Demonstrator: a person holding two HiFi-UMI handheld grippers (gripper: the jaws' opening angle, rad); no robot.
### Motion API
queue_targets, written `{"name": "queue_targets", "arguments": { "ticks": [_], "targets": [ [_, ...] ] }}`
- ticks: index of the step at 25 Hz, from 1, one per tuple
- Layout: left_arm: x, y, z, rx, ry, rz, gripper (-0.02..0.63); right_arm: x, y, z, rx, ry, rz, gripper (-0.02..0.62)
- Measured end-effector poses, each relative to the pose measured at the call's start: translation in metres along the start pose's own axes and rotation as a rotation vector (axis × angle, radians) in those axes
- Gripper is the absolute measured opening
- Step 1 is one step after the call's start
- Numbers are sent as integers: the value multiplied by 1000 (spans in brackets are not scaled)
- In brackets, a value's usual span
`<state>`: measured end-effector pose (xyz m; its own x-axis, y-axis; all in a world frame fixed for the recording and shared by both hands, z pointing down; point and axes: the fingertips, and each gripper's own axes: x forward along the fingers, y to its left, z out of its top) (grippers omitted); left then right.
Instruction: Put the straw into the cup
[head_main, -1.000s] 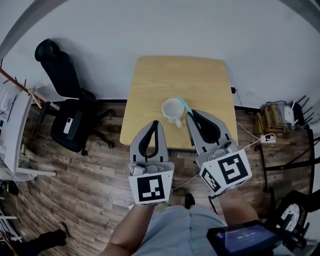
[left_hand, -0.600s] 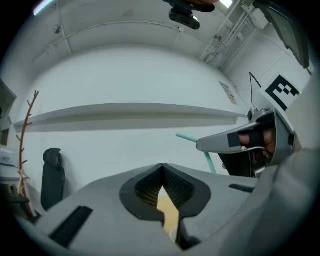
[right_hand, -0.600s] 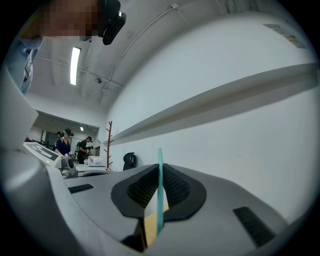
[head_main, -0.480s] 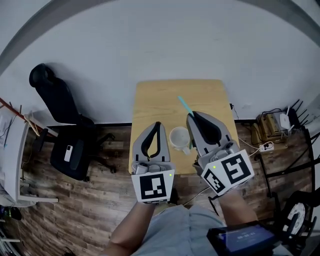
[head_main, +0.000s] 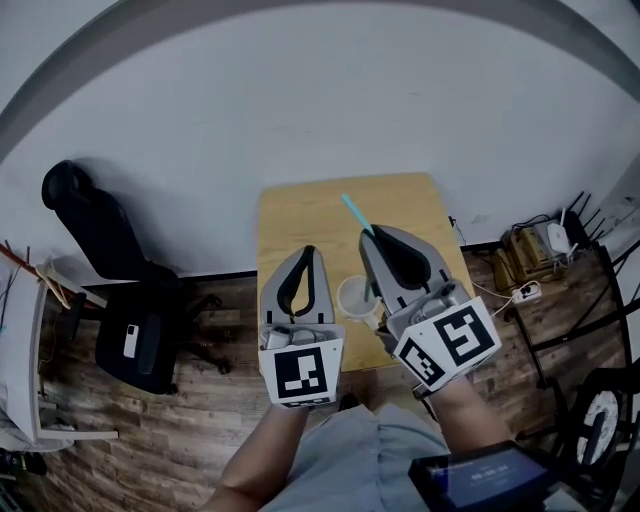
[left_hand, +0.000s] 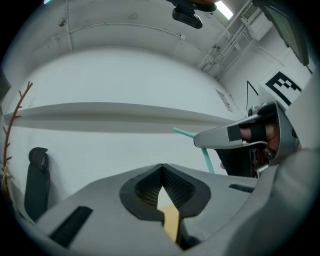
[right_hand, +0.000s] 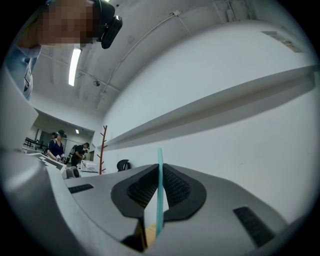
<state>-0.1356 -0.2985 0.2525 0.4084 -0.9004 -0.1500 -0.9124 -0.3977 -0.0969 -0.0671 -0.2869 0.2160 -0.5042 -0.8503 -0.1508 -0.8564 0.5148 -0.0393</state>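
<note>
Your right gripper (head_main: 371, 236) is clamped on the teal straw (head_main: 351, 211); in the right gripper view the straw runs upright between the jaws. Its top end sticks out past the tips, over the wooden table (head_main: 300, 215). The white cup (head_main: 353, 296) sits on the table between the two grippers, just beside the right one and partly covered by it. The straw's lower end is hidden. Your left gripper (head_main: 308, 252) has its jaws pressed together on nothing, left of the cup.

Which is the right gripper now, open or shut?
Shut: the right gripper clamps the teal straw, which stands between its closed jaws.
</note>
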Motion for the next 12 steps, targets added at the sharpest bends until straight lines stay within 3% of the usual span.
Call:
{"name": "queue_targets", "arguments": {
  "ticks": [12],
  "targets": [
    [20, -14, -44, -41, 81, -23, -2, 8, -28, -43, 55, 70, -12, 20]
  ]
}}
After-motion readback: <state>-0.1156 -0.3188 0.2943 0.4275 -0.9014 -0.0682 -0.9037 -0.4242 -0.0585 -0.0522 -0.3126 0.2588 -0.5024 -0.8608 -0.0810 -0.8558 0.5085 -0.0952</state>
